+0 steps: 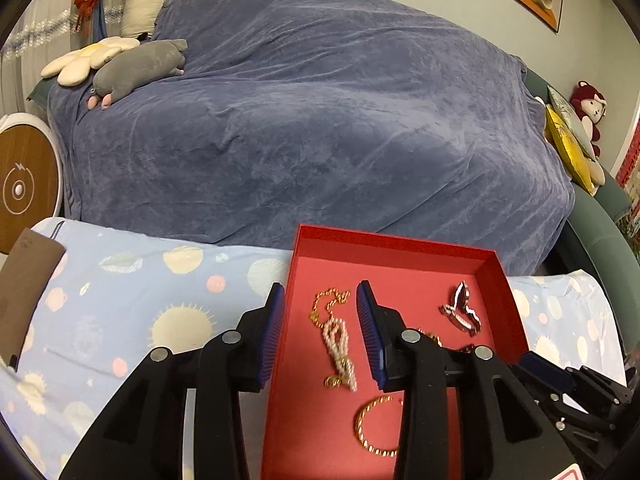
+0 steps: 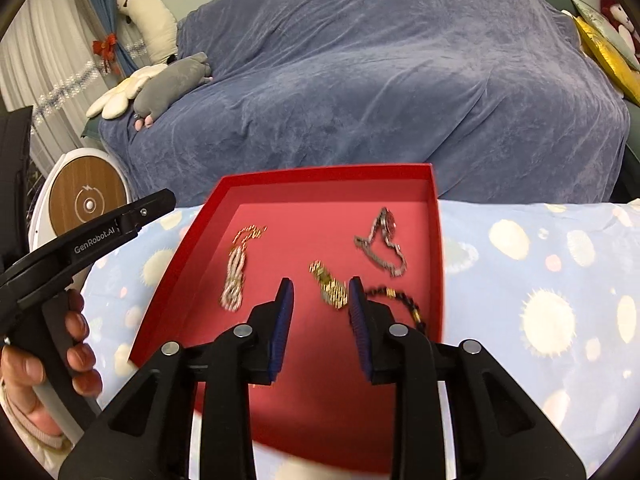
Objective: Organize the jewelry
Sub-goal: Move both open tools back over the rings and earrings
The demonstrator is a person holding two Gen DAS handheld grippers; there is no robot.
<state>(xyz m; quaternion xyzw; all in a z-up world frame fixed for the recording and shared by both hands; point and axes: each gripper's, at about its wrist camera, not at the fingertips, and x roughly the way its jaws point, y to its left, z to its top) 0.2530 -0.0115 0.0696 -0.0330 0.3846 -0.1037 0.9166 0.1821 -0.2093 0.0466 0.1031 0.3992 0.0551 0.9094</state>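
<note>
The left gripper (image 1: 320, 332) and right gripper (image 2: 320, 320) are held with fingers apart, nothing clamped. A pearl and gold chain (image 1: 338, 340) is laid lengthwise, pointing away, inside the red tray (image 2: 436, 216). A gold bangle (image 1: 370, 426), silver hat-shaped brooch (image 2: 382, 246) and gold chain (image 2: 330, 286) are also contained in it.

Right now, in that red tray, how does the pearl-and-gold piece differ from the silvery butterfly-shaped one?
The pearl-and-gold piece is a limp strand of pale beads on a gold chain; the butterfly-shaped piece looks like one stiff, shiny silver outline. The pearl piece lies stretched out long near the tray's left side; the butterfly sits compact towards the right wall. Both rest loose on the floor of the red tray, and neither is held.
</note>
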